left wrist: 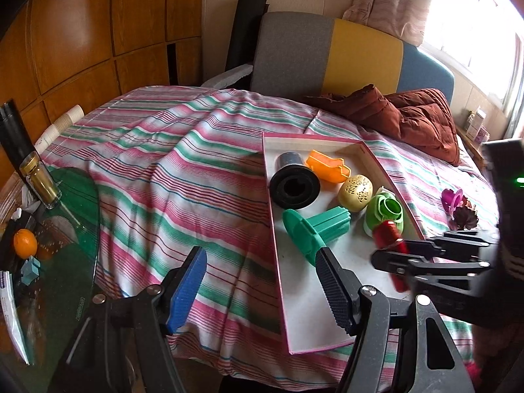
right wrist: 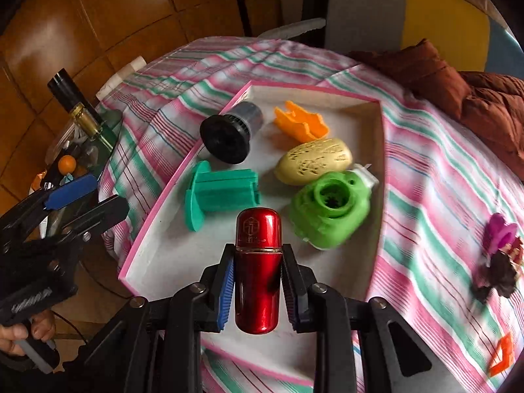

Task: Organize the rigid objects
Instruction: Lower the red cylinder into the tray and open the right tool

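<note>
Jaws: right gripper [right wrist: 258, 281] clamps red capsule [right wrist: 258, 271] over tray [right wrist: 157, 255] | left gripper [left wrist: 262, 281] gapes empty

Tray [right wrist: 157, 255] near half bare; green spool [right wrist: 219, 193], green camera [right wrist: 327, 213] crowd far half.

Both wrist views look steeply down from close above and share the pink-rimmed tray [left wrist: 386, 167] [right wrist: 381, 150] on the striped cloth [left wrist: 170, 170] [right wrist: 435, 190].

Red capsule [right wrist: 258, 271] above pink-rimmed tray [right wrist: 157, 229]
</note>
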Action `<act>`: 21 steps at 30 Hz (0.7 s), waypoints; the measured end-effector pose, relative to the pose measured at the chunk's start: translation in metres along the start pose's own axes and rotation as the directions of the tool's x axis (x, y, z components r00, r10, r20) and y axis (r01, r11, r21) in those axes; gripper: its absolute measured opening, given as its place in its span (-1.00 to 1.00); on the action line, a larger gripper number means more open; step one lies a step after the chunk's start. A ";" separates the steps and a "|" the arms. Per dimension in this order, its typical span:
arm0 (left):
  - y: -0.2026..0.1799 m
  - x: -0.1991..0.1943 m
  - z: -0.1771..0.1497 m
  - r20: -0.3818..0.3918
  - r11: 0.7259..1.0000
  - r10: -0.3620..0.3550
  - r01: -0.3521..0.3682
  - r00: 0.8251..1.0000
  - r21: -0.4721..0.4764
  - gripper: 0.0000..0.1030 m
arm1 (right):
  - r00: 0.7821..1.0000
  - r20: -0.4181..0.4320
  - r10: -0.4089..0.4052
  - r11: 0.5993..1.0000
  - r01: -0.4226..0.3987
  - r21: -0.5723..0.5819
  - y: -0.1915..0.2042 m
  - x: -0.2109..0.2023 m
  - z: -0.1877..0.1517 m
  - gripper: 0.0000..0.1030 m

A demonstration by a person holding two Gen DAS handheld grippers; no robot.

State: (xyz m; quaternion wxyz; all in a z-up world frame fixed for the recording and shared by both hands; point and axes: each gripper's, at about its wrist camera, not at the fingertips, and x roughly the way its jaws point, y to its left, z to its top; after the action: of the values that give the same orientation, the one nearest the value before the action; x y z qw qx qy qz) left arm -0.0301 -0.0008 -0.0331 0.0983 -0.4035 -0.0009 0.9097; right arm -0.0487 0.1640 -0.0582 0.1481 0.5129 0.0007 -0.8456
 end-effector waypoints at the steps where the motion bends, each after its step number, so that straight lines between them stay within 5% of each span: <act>1: 0.001 0.000 0.000 0.000 1.000 0.003 -0.003 1.000 -0.002 0.35 | 1.000 -0.010 -0.013 1.000 0.013 0.006 0.001 0.009 0.003 -0.50; 8: 0.009 -0.001 -0.001 0.005 1.000 0.023 -0.023 1.000 -0.006 0.35 | 0.999 -0.011 -0.050 0.997 0.051 0.063 -0.004 0.041 0.020 -0.50; 21: 0.010 -0.004 -0.002 0.012 1.000 0.031 -0.030 0.999 -0.007 0.35 | 0.998 0.038 -0.051 0.998 0.049 0.046 0.002 0.025 0.020 -0.42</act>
State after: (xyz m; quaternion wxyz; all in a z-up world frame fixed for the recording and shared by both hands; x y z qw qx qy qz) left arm -0.0278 -0.0114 -0.0317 0.0830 -0.3985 0.0015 0.9134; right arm -0.0766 0.1531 -0.0703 0.1152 0.4993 -0.0083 -0.8587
